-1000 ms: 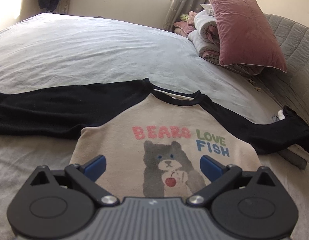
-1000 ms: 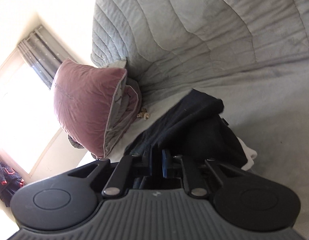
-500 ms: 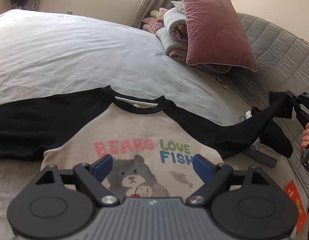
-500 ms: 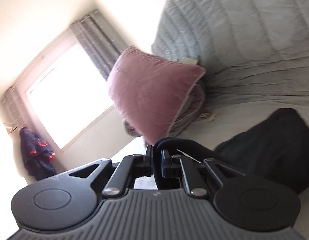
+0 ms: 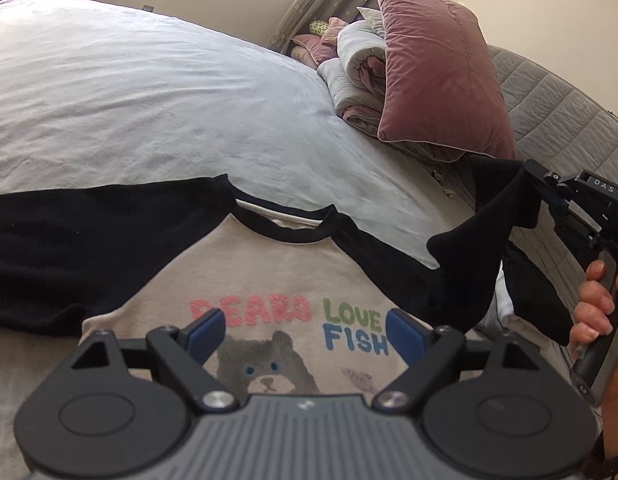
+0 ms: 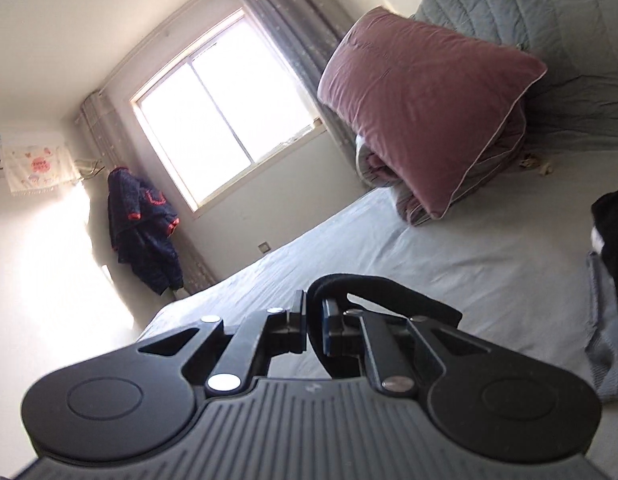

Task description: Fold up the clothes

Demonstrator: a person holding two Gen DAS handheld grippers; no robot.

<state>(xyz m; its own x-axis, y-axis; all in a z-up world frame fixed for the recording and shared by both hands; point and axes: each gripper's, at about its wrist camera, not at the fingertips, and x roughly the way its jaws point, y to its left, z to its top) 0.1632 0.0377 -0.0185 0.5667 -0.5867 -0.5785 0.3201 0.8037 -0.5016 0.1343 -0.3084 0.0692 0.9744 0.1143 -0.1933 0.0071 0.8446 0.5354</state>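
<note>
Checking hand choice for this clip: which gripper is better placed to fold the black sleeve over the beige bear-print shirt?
Right. The right gripper is shut on the black sleeve's cuff, lifted off the bed; the left gripper hangs open above the beige bear-print shirt, gripping nothing.

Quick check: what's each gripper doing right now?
Left gripper: open, empty, over the shirt.
Right gripper: closed on the black sleeve, lifted off the bed.

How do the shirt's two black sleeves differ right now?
The left sleeve lies flat and spread out on the bed sheet; the right sleeve is lifted off it, hanging in a slope. The left sleeve is untouched; the right sleeve's cuff is pinched in the right gripper, while the left gripper hovers open over the print. Both are black and long.
</note>
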